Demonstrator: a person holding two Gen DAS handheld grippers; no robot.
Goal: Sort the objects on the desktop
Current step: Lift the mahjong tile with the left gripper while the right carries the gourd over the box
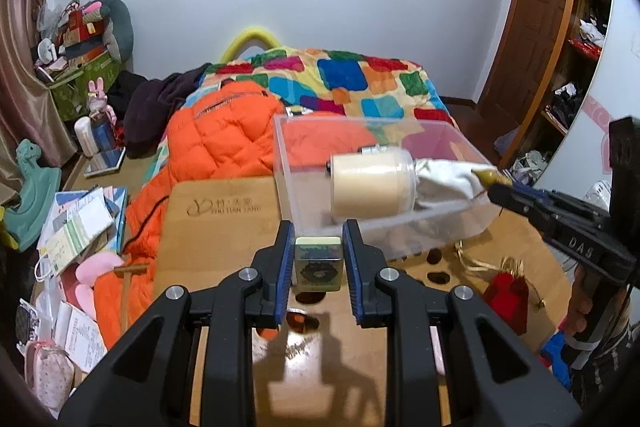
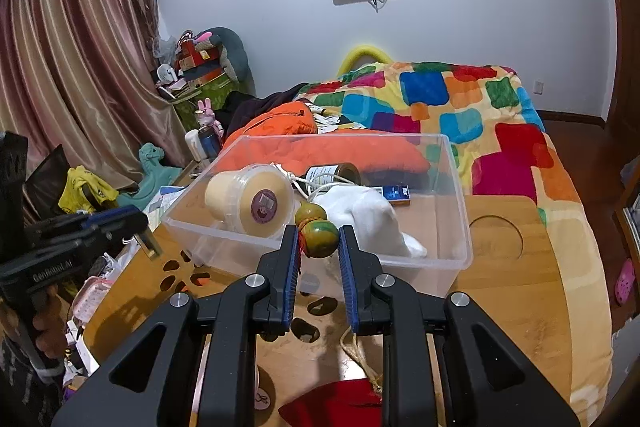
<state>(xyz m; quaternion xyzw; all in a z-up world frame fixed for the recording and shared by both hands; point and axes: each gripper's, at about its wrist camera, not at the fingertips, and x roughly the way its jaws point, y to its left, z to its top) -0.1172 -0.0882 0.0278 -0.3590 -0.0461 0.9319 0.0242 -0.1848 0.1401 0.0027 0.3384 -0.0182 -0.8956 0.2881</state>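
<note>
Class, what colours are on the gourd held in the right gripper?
Green and yellow-brown gourd; right wrist view shows it best.

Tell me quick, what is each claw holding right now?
Left gripper: closed on a small green tile.
Right gripper: closed on a little gourd, by the clear box.

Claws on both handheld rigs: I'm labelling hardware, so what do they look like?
Both match: the left claw and right claw have black angular plastic linkages, silver round pivot bolts and blue ribbed finger pads. White embossed lettering marks the pistol-grip bodies.
</note>
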